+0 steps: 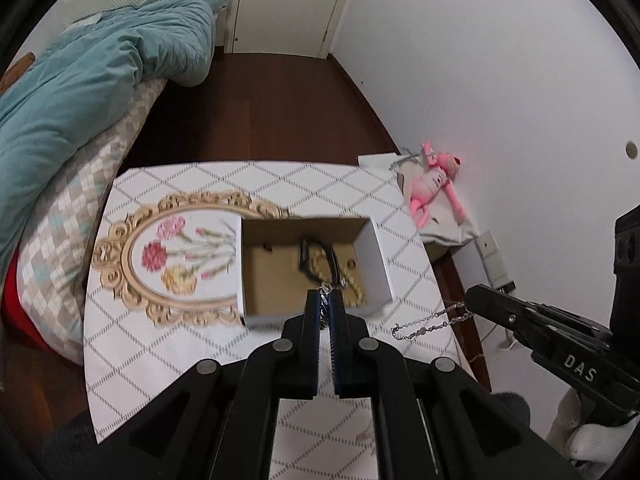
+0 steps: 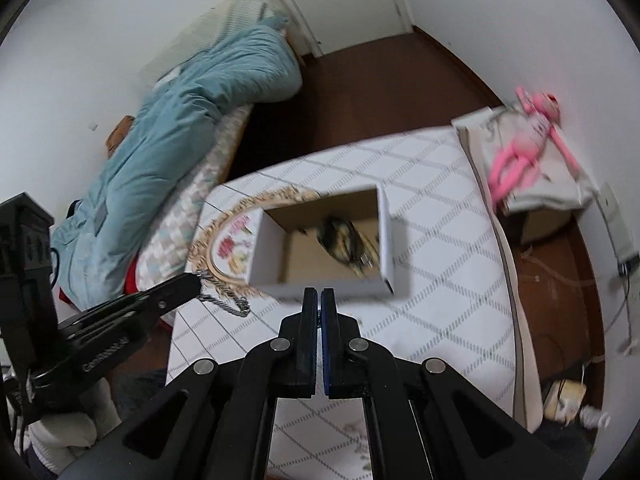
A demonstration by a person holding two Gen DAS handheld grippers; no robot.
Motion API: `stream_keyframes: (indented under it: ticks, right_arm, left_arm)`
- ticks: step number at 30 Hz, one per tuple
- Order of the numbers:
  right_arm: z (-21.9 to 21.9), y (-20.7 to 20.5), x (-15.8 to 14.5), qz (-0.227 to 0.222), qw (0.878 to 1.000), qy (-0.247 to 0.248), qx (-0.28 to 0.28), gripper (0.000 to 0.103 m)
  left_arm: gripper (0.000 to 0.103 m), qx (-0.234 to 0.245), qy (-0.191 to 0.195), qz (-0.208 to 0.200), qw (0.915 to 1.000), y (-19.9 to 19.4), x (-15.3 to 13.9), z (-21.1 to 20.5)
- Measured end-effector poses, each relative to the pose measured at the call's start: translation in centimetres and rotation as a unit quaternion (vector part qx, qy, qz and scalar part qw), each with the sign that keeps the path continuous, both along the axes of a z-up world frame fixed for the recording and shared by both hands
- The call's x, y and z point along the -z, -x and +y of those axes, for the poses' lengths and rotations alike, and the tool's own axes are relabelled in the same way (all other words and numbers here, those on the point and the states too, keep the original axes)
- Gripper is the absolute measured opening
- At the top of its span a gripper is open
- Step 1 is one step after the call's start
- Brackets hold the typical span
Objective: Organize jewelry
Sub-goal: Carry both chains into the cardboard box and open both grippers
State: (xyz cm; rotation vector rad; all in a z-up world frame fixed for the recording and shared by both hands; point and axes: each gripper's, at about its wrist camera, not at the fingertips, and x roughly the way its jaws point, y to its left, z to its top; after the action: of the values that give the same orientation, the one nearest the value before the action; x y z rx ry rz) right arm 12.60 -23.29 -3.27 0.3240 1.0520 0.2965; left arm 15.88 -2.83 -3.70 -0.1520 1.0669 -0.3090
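Observation:
A small open cardboard box (image 1: 376, 256) with white outer walls stands on the white diamond-patterned table (image 1: 192, 344); it holds dark and gold jewelry (image 1: 320, 260). It also shows in the right wrist view (image 2: 272, 248). My left gripper (image 1: 325, 298) is shut on a thick silver chain (image 1: 323, 312) just above the box's near wall; that chain hangs from it in the right wrist view (image 2: 236, 304). My right gripper (image 2: 321, 294), seen at the right in the left wrist view (image 1: 472, 304), is shut on a thin silver chain (image 1: 424, 326) that dangles beside the box.
An oval gold-framed floral embroidery (image 1: 176, 256) lies left of the box. A pink plush toy (image 1: 434, 184) lies on a grey bag at the table's far right, by the wall. A bed with a teal duvet (image 1: 80, 92) runs along the left. Dark wood floor lies beyond.

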Motion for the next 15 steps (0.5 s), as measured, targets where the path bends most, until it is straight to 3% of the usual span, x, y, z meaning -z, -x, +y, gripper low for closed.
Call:
stream_keyframes:
  ticks: [6, 15]
  right_arm:
    - [2.4, -4.5, -0.3, 0.009, 1.0, -0.004, -0.021, 0.002]
    - [5.0, -10.3, 4.3, 0.077, 0.996, -0.026, -0.037, 0.002]
  left_arm:
    - [0.002, -0.003, -0.009, 0.032, 0.9994, -5.0, 1.9, 0.9]
    - [0.002, -0.005, -0.009, 0.082, 0.9966, -9.0, 5.1, 1.8]
